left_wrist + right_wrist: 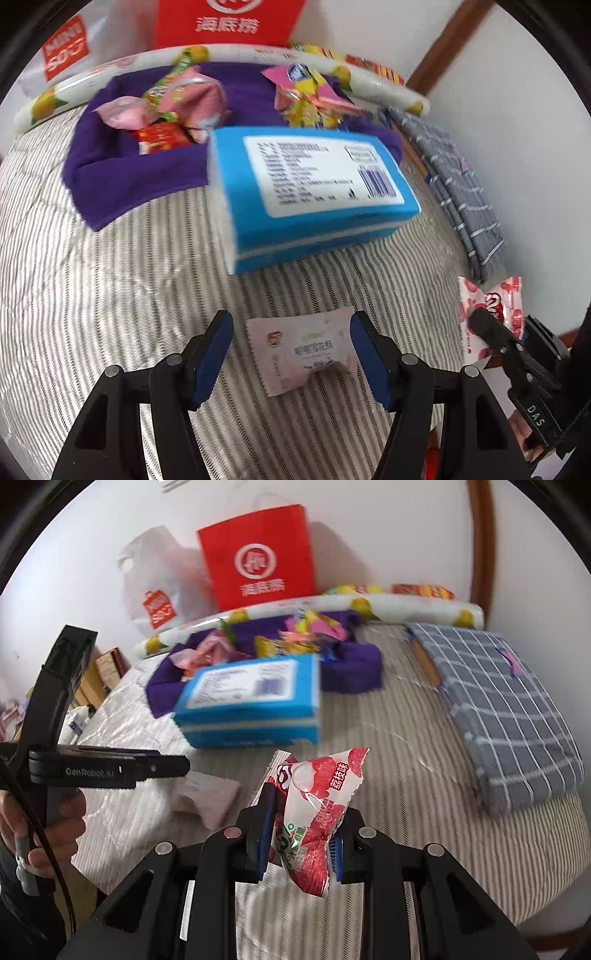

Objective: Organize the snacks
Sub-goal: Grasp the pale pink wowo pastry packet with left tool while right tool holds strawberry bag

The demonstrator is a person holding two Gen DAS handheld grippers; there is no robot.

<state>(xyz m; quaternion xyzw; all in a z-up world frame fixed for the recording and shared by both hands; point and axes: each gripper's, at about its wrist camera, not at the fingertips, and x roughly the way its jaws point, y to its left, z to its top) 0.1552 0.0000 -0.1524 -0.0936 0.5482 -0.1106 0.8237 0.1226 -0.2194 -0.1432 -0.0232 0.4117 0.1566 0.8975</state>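
Note:
My left gripper is open, its blue pads on either side of a pale pink snack packet that lies flat on the striped bed cover. The same packet shows in the right wrist view under the left gripper's tip. My right gripper is shut on a red-and-white lychee snack packet and holds it above the bed; it also shows in the left wrist view at the right. A purple cloth at the back holds two piles of wrapped snacks.
A blue tissue pack lies in the middle of the bed. A grey checked cloth lies at the right. A lemon-print roll, a red paper bag and a white plastic bag stand along the back wall.

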